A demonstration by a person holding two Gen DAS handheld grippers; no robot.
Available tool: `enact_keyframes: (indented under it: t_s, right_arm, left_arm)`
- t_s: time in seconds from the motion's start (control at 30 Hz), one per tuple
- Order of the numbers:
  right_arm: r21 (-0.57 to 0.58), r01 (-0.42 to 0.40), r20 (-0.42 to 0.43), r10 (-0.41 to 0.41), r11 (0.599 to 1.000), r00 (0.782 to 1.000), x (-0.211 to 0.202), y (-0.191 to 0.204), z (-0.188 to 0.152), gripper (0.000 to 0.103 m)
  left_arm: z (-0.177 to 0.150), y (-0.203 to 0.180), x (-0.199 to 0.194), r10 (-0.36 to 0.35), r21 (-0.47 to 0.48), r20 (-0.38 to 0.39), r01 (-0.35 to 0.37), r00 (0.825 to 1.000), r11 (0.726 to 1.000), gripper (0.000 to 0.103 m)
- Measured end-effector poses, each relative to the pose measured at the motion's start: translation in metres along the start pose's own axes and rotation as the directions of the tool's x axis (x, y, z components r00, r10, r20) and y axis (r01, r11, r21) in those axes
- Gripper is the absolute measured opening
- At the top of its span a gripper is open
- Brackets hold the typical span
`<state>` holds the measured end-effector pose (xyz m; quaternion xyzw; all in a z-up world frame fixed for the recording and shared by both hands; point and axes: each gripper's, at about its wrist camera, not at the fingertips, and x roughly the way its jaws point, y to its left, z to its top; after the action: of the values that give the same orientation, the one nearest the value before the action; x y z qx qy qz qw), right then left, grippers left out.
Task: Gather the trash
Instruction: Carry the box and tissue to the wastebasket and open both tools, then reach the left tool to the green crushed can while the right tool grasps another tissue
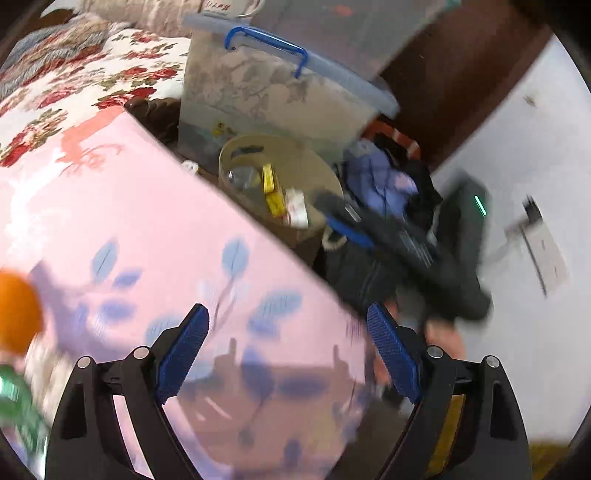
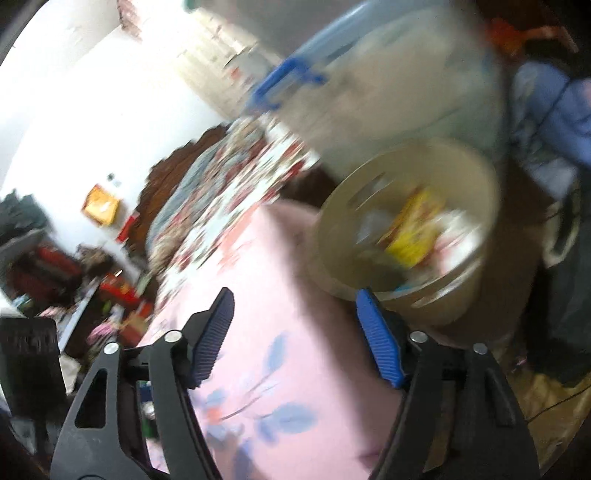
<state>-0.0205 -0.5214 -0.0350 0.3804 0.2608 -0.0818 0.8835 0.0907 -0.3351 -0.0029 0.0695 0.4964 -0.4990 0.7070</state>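
Both tongs (image 1: 288,347) (image 2: 295,332) agape, empty; beige bin (image 1: 317,173) holds trash.

Bin off the sheet's edge, box behind it

The bin (image 1: 280,192) stands just beside the edge of the sheet (image 1: 155,236), with a carton (image 1: 273,192) and other trash in it. Behind the bin sits the box (image 1: 273,85), a mug (image 1: 229,9) on its lid. Right of the bin lies a pile of clothes (image 1: 384,181). The quilt (image 1: 85,77) lies behind the sheet, left of the box. Left gripper (image 1: 288,343) hangs over the sheet's edge; right gripper (image 2: 295,328) over the sheet, bin just beyond its right finger.
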Motion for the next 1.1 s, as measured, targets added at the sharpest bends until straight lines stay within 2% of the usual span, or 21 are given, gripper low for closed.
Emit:
enact_keyframes:
  t_s: [0.07,0.17,0.27,0.37,0.43,0.57,0.63,0.7,0.73,0.77,0.83,0.93,1.07,1.1]
  right_arm:
    - [-0.01,-0.056,-0.059,0.056,0.998,0.997,0.015,0.018,-0.012,0.065]
    - [-0.03,-0.134,-0.158,0.127,0.991,0.979,0.042,0.051,-0.035,0.061]
    - [-0.059,-0.201,-0.262,0.179,0.978,0.948,0.071,0.089,-0.063,0.061]
    - [-0.094,-0.225,-0.33,0.183,0.97,0.926,0.095,0.12,-0.083,0.061]
    - [-0.109,-0.235,-0.357,0.182,0.966,0.916,0.107,0.135,-0.093,0.061]
    - [-0.094,-0.236,-0.4,0.18,0.967,0.898,0.127,0.149,-0.102,0.06]
    - [-0.093,-0.217,-0.419,0.16,0.972,0.894,0.136,0.152,-0.112,0.056]
    - [-0.091,-0.221,-0.447,0.158,0.971,0.88,0.14,0.156,-0.122,0.048]
    - [-0.094,-0.231,-0.456,0.164,0.968,0.875,0.139,0.16,-0.128,0.048]
    - [-0.101,-0.239,-0.462,0.167,0.966,0.871,0.136,0.163,-0.133,0.046]
    - [-0.103,-0.265,-0.477,0.186,0.959,0.859,0.128,0.168,-0.146,0.046]
    - [-0.087,-0.3,-0.509,0.216,0.95,0.833,0.118,0.176,-0.167,0.045]
    - [-0.106,-0.348,-0.55,0.236,0.932,0.801,0.106,0.196,-0.201,0.045]
    - [-0.11,-0.369,-0.567,0.247,0.923,0.786,0.104,0.204,-0.213,0.044]
  left_arm:
    - [-0.025,0.01,-0.017,0.011,0.002,-0.005,-0.011,1.0,1.0,0.084]
    - [-0.064,0.036,-0.048,0.063,-0.035,0.001,-0.063,0.998,0.997,0.083]
    - [-0.094,0.067,-0.088,0.113,-0.12,0.048,-0.106,0.992,0.987,0.083]
    - [-0.108,0.101,-0.123,0.163,-0.228,0.127,-0.131,0.979,0.965,0.084]
    - [-0.112,0.124,-0.134,0.193,-0.307,0.138,-0.144,0.971,0.941,0.084]
    - [-0.117,0.155,-0.131,0.173,-0.395,0.148,-0.102,0.974,0.913,0.084]
    - [-0.119,0.172,-0.121,0.156,-0.439,0.139,-0.08,0.978,0.895,0.085]
    - [-0.122,0.179,-0.11,0.142,-0.474,0.111,-0.073,0.984,0.877,0.084]
    - [-0.124,0.182,-0.106,0.116,-0.485,0.105,-0.051,0.988,0.873,0.083]
    - [-0.129,0.182,-0.105,0.103,-0.488,0.102,-0.04,0.989,0.872,0.079]
    - [-0.136,0.178,-0.111,0.116,-0.472,0.106,-0.053,0.988,0.88,0.08]
    - [-0.157,0.177,-0.128,0.09,-0.483,0.125,-0.019,0.988,0.875,0.08]
    - [-0.186,0.171,-0.151,0.133,-0.486,0.136,-0.051,0.982,0.872,0.082]
    - [-0.193,0.17,-0.155,0.146,-0.488,0.135,-0.063,0.98,0.871,0.082]
